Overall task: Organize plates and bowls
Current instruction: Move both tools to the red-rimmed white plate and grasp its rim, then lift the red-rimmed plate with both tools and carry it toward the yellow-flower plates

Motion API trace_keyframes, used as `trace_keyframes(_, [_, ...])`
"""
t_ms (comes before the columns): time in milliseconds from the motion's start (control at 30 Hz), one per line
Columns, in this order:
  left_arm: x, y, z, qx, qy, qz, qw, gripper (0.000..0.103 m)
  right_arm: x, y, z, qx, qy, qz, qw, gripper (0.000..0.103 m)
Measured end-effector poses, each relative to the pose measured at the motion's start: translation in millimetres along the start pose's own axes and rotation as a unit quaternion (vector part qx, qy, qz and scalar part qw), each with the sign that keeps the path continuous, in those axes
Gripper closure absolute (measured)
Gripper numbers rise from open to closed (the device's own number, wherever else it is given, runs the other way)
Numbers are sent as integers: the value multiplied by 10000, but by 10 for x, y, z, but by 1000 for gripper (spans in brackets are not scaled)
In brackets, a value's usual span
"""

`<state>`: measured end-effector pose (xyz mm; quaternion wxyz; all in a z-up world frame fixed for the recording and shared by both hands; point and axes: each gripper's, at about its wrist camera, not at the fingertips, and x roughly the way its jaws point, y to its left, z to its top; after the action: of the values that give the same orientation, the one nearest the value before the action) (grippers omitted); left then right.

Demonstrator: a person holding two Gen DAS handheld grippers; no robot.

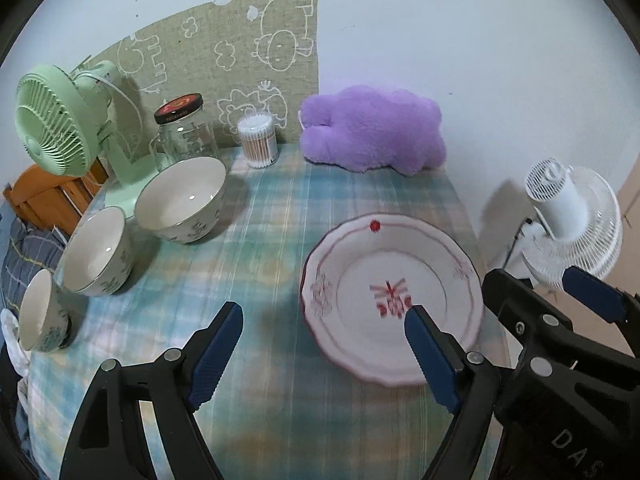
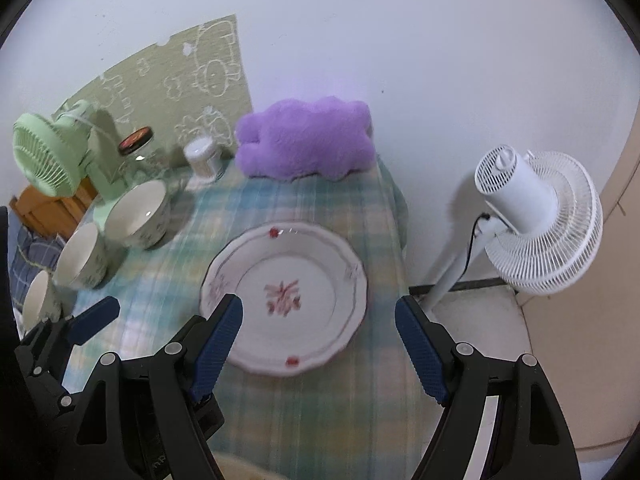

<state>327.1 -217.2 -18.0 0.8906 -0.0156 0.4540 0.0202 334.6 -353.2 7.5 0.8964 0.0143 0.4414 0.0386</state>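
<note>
Left gripper (image 1: 324, 318): tilted steeply down over the table (image 1: 256, 240), fingers (image 1: 218, 354) wide apart, nothing between them; its right finger overlaps the plate's near rim in the left wrist view, contact cannot be told.

Right gripper (image 2: 318, 312): tilted down likewise, just right of the left one, fingers (image 2: 420, 354) wide apart and empty; the left finger shows over the plate's near-left rim, the right finger past the table's edge.

Plate (image 2: 286, 294): round, scalloped rim, white with red flower pattern; lies flat, face up, on the right half of the checked cloth, near the table's right edge. No long axis; the central motif is blurred.

Large bowl (image 1: 182, 200): upright, mouth up, at left rear of the table.

Middle bowl (image 1: 98, 250): upright, just in front of the large bowl toward the left edge.

Small bowl (image 1: 40, 312): nearest in the same slanting row, at the left edge.

Other items: green fan (image 1: 60, 120), glass jar (image 1: 184, 132), cotton-swab tub (image 1: 258, 140), purple cushion (image 1: 372, 128) along the back; white standing fan (image 2: 532, 216) on the floor at right.
</note>
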Motion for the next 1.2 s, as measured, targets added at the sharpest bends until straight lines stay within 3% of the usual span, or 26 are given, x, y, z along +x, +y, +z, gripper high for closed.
trace_keyframes(500, [981, -109, 90, 100, 593, 251, 9979, 26, 1090, -101, 128, 151, 500, 23, 9986, 22])
trace_keyframes(600, [1105, -105, 73, 91, 741, 253, 9969, 30, 1234, -114, 103, 154, 636, 44, 9978, 28])
trace_keyframes(667, [1164, -112, 50, 69, 844, 192, 9962, 35, 1297, -128, 83, 169, 718, 40, 9973, 31])
trace_keyframes(967, [1110, -151, 41, 307, 784, 161, 9963, 37, 1304, -104, 59, 104, 846, -40, 9964, 35])
trace_keyframes(1200, [1025, 17, -104, 307, 1090, 37, 9936, 37, 1179, -41, -87, 10, 1070, 231, 9940, 35])
